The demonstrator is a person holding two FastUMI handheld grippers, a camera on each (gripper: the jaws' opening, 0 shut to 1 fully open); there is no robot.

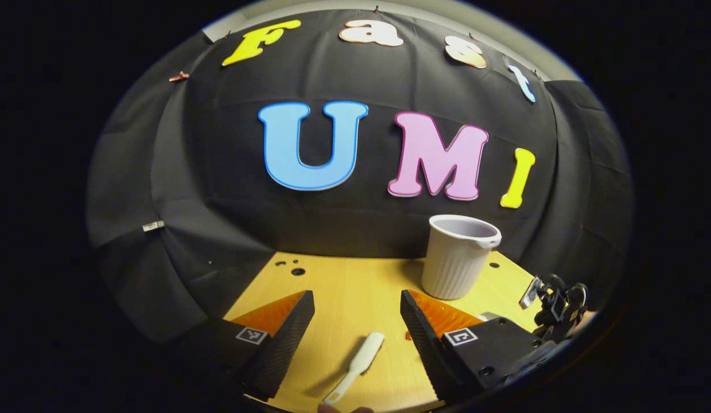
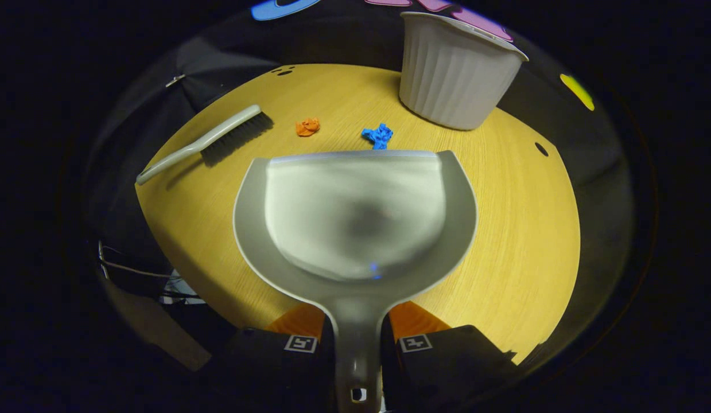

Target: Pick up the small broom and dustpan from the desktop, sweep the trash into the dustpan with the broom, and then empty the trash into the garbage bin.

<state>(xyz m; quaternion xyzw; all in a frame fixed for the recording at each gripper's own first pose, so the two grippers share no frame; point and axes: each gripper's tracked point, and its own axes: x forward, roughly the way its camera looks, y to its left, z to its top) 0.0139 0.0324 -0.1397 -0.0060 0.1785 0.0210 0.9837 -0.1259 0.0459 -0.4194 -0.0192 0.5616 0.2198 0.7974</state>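
- The small grey plastic broom with dark bristles (image 2: 209,139) lay untouched on the yellow wooden bench (image 2: 521,229), at ten o'clock in the right gripper view.
- In the left gripper view its pale handle (image 1: 358,364) lay at six o'clock, between the spread fingers of the left tongs (image 1: 357,321), which were open and empty.
- The right tongs (image 2: 355,338) were closed on the handle of the grey plastic dustpan (image 2: 355,212), its lip facing twelve o'clock.
- A crumpled orange scrap (image 2: 307,127) and a crumpled blue scrap (image 2: 378,135) lay just beyond that lip.
- The white ribbed plastic bin (image 2: 455,74) stood at one o'clock, behind the scraps.
- Judged step: picking up the broom; the dustpan was already in hand.
- The next move probably called for lowering the left tongs around the handle and closing on it.
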